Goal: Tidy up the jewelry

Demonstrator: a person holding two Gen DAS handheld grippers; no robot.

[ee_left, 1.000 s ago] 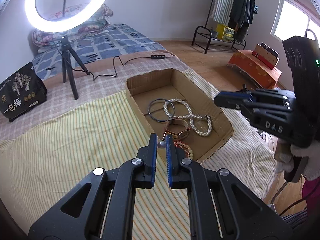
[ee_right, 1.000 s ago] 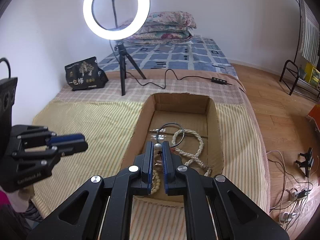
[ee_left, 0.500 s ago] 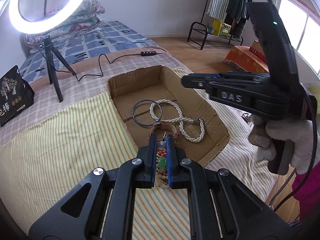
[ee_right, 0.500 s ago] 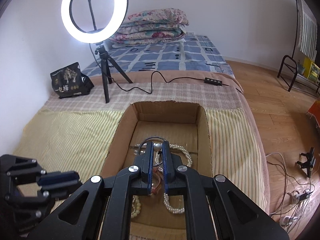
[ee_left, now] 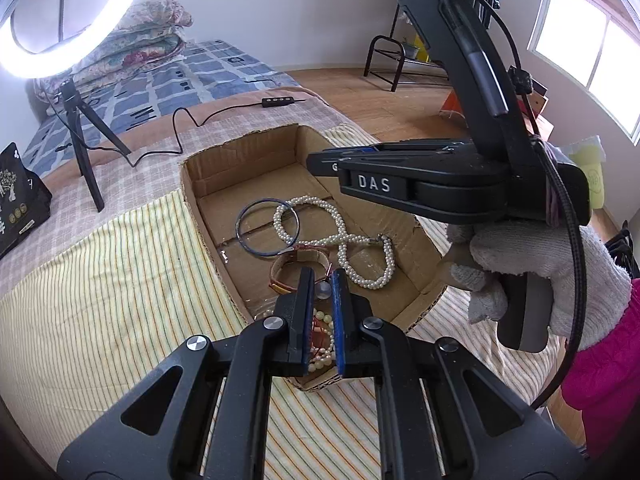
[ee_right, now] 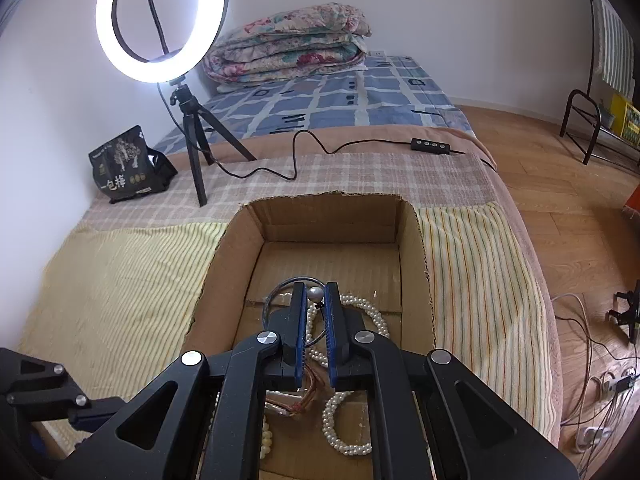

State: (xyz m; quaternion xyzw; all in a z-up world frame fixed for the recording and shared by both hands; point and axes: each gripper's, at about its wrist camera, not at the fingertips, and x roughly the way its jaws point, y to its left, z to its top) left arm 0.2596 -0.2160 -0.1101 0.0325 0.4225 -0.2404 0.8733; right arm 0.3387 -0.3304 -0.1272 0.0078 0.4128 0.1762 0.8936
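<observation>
A shallow cardboard box (ee_left: 404, 224) (ee_right: 224, 264) lies on the striped bedcover. Inside lie a white pearl necklace (ee_left: 340, 232) (ee_right: 372, 312), a dark metal bangle (ee_left: 268, 226) (ee_right: 288, 282), a brown strap bracelet (ee_left: 288, 264) (ee_right: 296, 400) and a beaded bracelet (ee_left: 324, 340). My left gripper (ee_left: 322, 286) is shut on a small pearl earring (ee_left: 322, 289) over the box's near end. My right gripper (ee_right: 316, 294) is shut on a second pearl earring (ee_right: 315, 293) above the box's middle; it also shows in the left wrist view (ee_left: 316, 162).
A ring light on a black tripod (ee_right: 192, 136) stands behind the box, its cable and remote (ee_right: 430, 146) trailing across the bed. A black snack bag (ee_right: 124, 168) sits far left. Folded quilts (ee_right: 288, 48) lie by the wall. Cables lie on the wooden floor (ee_right: 600, 380) to the right.
Both grippers have moved forward over the box, each still pinching its pearl earring. The right gripper now hangs over the box's middle, closer to the left one.
</observation>
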